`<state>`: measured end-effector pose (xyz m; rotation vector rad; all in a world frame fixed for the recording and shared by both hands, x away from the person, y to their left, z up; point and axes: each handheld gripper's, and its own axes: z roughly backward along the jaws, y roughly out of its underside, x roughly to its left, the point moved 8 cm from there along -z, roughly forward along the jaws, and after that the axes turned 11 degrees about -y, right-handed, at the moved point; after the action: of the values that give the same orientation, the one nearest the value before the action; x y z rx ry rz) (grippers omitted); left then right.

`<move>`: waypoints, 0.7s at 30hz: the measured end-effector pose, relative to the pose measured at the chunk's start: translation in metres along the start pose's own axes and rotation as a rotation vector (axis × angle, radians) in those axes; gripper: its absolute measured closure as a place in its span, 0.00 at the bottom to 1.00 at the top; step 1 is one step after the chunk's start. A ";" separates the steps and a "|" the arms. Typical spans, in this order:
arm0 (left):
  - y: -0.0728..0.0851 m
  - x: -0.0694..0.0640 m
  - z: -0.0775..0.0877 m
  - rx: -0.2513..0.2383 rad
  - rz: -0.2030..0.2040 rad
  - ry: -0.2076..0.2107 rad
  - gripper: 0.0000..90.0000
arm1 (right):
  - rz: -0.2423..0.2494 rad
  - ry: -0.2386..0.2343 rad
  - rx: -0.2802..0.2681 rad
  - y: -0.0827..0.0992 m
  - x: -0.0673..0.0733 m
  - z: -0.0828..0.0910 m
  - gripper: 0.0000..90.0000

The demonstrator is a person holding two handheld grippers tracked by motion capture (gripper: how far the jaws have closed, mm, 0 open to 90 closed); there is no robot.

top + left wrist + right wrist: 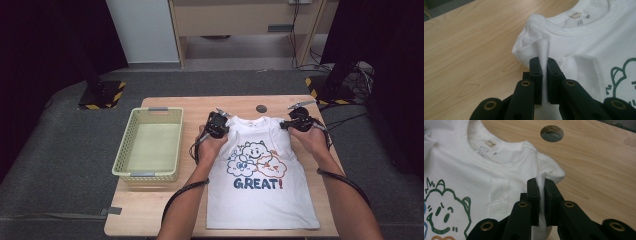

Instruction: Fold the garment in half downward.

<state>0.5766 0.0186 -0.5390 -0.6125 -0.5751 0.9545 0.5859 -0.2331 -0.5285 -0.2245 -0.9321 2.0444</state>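
With both the left gripper [543,66] and right gripper [540,187] clamped on the shoulders of the white printed cotton T-shirt [260,170], either side of its collar [259,120], raise both evenly, keeping the fabric taut.

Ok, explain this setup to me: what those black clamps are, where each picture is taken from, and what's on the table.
A person holds a hand-held clamping tool in each hand. One picture looks down from above the light wooden table; the other two come from cameras riding on each tool. On the table lie a white printed cotton T-shirt and an empty pale green plastic basket. The left tool and the right tool are each shut on a pinch of the shirt's shoulder fabric, one either side of the collar.
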 end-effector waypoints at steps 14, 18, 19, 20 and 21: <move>-0.014 0.002 0.001 -0.008 -0.086 -0.028 0.95 | -0.022 0.013 -0.043 -0.009 -0.007 0.013 0.94; -0.022 0.003 0.001 -0.016 -0.063 -0.025 0.95 | -0.024 0.018 -0.046 -0.009 -0.007 0.015 0.94; -0.024 0.003 0.003 -0.023 -0.063 -0.024 0.95 | -0.028 0.020 -0.052 -0.010 -0.008 0.017 0.94; -0.025 0.003 0.004 -0.030 -0.064 -0.024 0.95 | -0.028 0.024 -0.055 -0.010 -0.008 0.018 0.94; -0.026 0.003 0.005 -0.033 -0.065 -0.024 0.95 | -0.027 0.026 -0.059 -0.011 -0.008 0.019 0.94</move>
<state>0.5890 0.0110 -0.5170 -0.6091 -0.6295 0.8941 0.5886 -0.2454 -0.5086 -0.2689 -0.9755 1.9868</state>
